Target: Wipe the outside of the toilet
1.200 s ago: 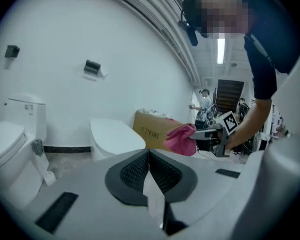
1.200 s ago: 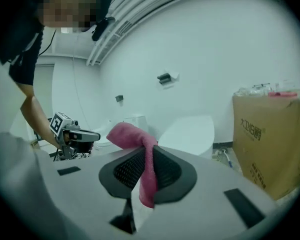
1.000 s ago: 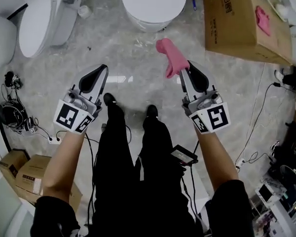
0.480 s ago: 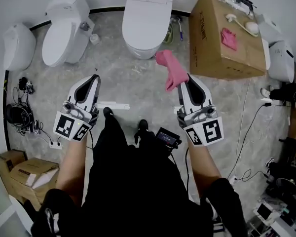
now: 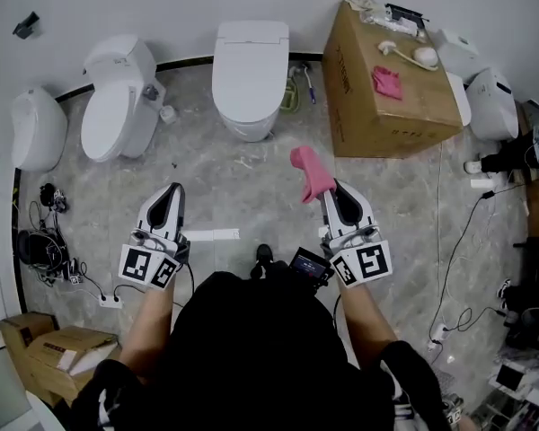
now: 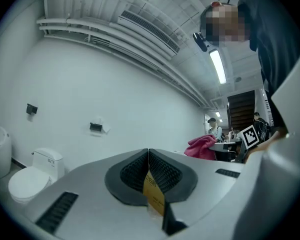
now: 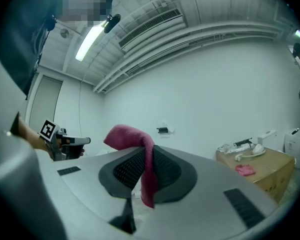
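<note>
Three white toilets stand along the far wall; the middle toilet (image 5: pixel 249 74) has its lid down and lies ahead of me across bare floor. My right gripper (image 5: pixel 328 188) is shut on a pink cloth (image 5: pixel 310 171) that sticks out past its jaws toward that toilet. In the right gripper view the pink cloth (image 7: pixel 138 142) droops between the shut jaws of the right gripper (image 7: pixel 146 151). My left gripper (image 5: pixel 173 190) is shut and holds nothing, level with the right one. In the left gripper view the left gripper (image 6: pixel 148 152) has its jaws together, with a toilet (image 6: pixel 32 177) low on the left.
A large cardboard box (image 5: pixel 359 106) stands right of the middle toilet, with a second pink cloth (image 5: pixel 386 82) and a brush on top. Cables and a power strip (image 5: pixel 108 300) lie at the left, more cables at the right. Small boxes (image 5: pixel 45 348) sit near my left.
The head view has pulled back and up: toilets and box now sit farther off, the wall shows. Both grippers stay level; the right one keeps the pink cloth.
</note>
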A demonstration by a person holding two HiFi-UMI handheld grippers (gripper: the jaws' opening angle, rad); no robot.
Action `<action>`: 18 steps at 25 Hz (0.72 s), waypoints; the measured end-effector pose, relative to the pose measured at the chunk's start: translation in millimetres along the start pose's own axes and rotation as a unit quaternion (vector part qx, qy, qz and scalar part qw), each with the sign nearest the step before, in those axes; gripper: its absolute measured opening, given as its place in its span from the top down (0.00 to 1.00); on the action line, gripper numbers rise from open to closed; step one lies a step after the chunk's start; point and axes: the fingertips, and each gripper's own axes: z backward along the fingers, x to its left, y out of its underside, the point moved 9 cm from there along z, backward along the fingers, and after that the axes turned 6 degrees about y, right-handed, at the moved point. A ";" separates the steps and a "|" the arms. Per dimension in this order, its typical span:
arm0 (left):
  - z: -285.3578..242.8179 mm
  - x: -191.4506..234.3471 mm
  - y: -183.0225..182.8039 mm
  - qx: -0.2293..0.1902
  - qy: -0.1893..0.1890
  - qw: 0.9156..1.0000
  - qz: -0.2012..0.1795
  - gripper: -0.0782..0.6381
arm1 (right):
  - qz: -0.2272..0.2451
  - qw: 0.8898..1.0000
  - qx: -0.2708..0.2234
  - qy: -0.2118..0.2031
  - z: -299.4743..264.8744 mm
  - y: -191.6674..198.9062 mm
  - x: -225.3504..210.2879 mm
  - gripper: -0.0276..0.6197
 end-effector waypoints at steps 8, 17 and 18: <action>45.6 -35.9 9.9 0.013 0.015 1.000 -0.010 0.87 | 0.022 0.999 0.003 0.032 45.1 -8.3 50.5 0.86; 141.0 -52.6 19.6 0.046 -0.002 0.999 -0.014 0.87 | 0.008 0.999 0.028 0.031 105.0 -0.6 112.1 0.86; 151.8 -53.8 21.8 0.048 -0.003 0.999 -0.010 0.87 | 0.006 0.999 0.030 0.029 110.7 0.6 118.9 0.86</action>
